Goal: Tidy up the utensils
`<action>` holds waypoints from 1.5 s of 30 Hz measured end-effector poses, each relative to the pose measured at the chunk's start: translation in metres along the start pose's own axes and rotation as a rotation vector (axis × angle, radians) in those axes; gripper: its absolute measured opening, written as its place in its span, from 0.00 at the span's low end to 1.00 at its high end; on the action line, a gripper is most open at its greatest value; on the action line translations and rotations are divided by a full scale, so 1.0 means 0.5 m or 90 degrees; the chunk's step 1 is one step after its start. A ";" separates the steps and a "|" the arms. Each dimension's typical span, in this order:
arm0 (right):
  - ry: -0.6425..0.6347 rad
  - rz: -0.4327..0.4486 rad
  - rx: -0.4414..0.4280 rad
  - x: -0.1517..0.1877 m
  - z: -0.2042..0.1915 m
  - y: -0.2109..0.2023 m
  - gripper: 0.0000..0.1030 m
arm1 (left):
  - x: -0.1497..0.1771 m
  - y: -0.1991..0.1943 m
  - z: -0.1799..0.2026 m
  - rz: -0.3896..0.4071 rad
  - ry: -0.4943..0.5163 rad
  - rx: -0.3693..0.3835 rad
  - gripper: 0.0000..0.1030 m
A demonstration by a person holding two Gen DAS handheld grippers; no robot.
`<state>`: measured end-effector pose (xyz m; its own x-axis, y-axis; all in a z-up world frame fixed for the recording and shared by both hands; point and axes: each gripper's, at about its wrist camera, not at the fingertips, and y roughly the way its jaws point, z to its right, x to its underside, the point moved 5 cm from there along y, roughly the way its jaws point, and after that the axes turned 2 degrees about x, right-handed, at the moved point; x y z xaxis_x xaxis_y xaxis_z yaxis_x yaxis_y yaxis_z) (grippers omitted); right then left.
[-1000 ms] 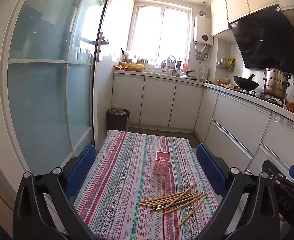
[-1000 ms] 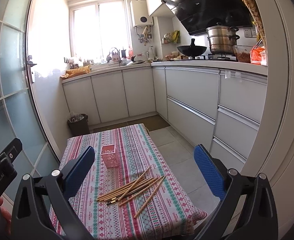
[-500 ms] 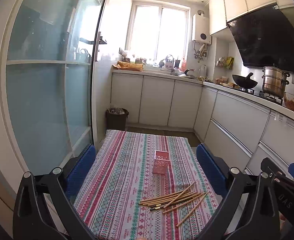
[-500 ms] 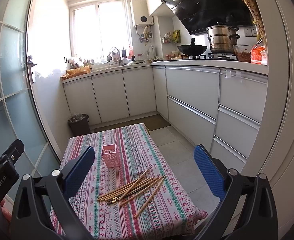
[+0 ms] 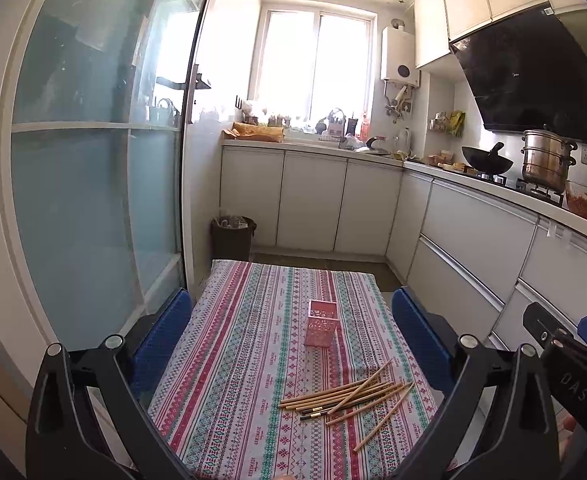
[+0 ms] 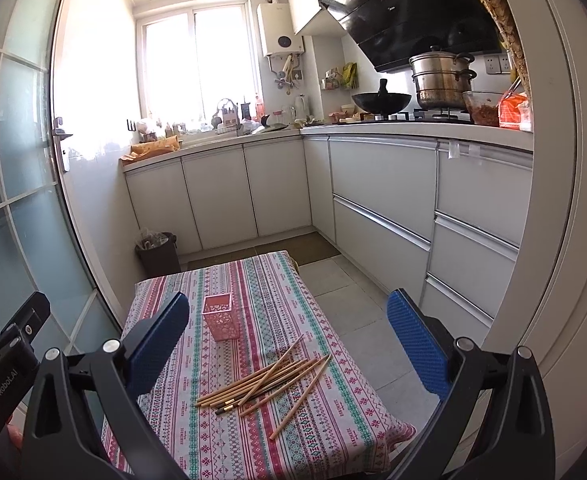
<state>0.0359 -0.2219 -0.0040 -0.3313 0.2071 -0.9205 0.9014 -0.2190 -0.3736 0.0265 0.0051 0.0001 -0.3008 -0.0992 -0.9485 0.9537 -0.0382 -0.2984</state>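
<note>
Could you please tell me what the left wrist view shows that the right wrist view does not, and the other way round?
Only the left wrist view shows the right gripper's body at its right edge and the whole frosted glass door. Only the right wrist view shows the left gripper's body at its left edge, the bare floor tiles beside the table and the tablecloth's overhanging corner. Both share the pink holder, standing upright and apart from the loose pile of chopsticks, the striped tablecloth, and the wok and steamer pot on the stove. Both grippers are open and hold nothing.
</note>
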 end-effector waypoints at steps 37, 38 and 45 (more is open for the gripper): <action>0.123 -0.214 0.051 0.159 0.133 0.288 0.94 | 0.135 0.403 0.136 -0.287 0.178 0.088 0.93; 0.121 -0.226 0.058 0.176 0.138 0.309 0.94 | 0.152 0.440 0.154 -0.314 0.191 0.101 0.93; 0.165 -0.350 0.080 0.314 0.185 0.465 0.94 | 0.314 0.679 0.307 -0.497 0.326 0.184 0.93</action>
<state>0.1678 -0.3284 -0.2458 -0.6452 0.5425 -0.5380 0.5734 -0.1215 -0.8102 0.3021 -0.1761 -0.2340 -0.7428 0.4993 -0.4461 0.4281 -0.1581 -0.8898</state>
